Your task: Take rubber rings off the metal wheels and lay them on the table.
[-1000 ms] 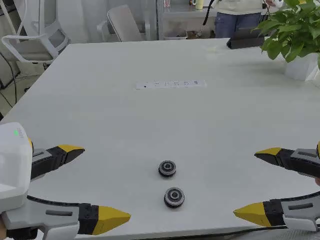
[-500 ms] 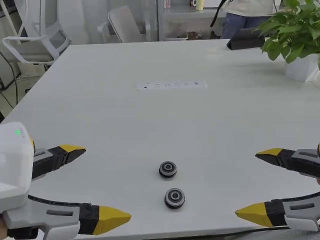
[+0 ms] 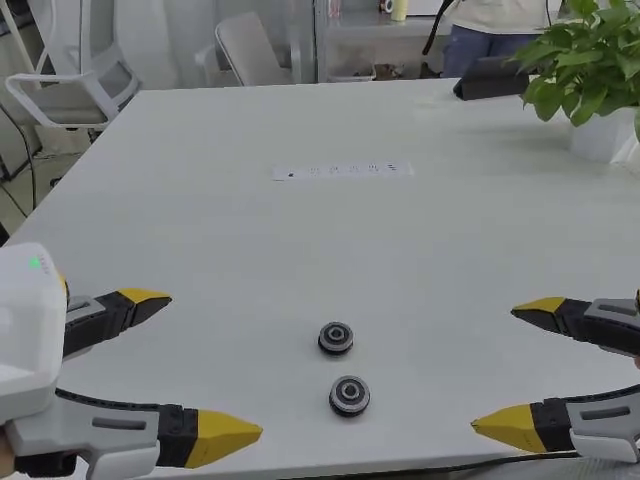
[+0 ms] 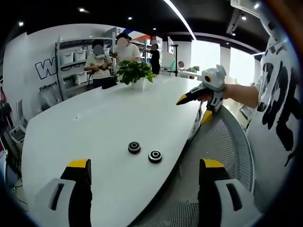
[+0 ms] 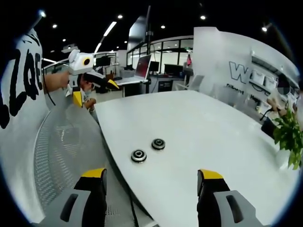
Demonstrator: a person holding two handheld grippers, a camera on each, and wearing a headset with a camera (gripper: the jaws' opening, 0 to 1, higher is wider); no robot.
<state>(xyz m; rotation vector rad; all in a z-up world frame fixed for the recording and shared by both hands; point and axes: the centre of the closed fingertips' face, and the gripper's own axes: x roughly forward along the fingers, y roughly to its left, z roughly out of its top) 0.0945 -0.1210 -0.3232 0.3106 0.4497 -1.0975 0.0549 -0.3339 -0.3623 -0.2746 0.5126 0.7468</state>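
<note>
Both pairs of jaws stand wide apart and hold nothing. The left gripper (image 3: 210, 365) sits at the near left edge of the table (image 3: 300, 230) with its jaws pointing right. The right gripper (image 3: 495, 369) mirrors it at the near right edge, jaws pointing left. Between them the two metal wheels lie flat, hubs up, round, with no long axis to line up on. The near wheel (image 3: 349, 395) lies close to the table's near edge. The far wheel (image 3: 336, 338) lies just beyond it, not touching it. Their dark rubber rings seem not yet off. Both wheels lie roughly midway between the grippers, perhaps marginally nearer the left one, so either can reach inward.
</note>
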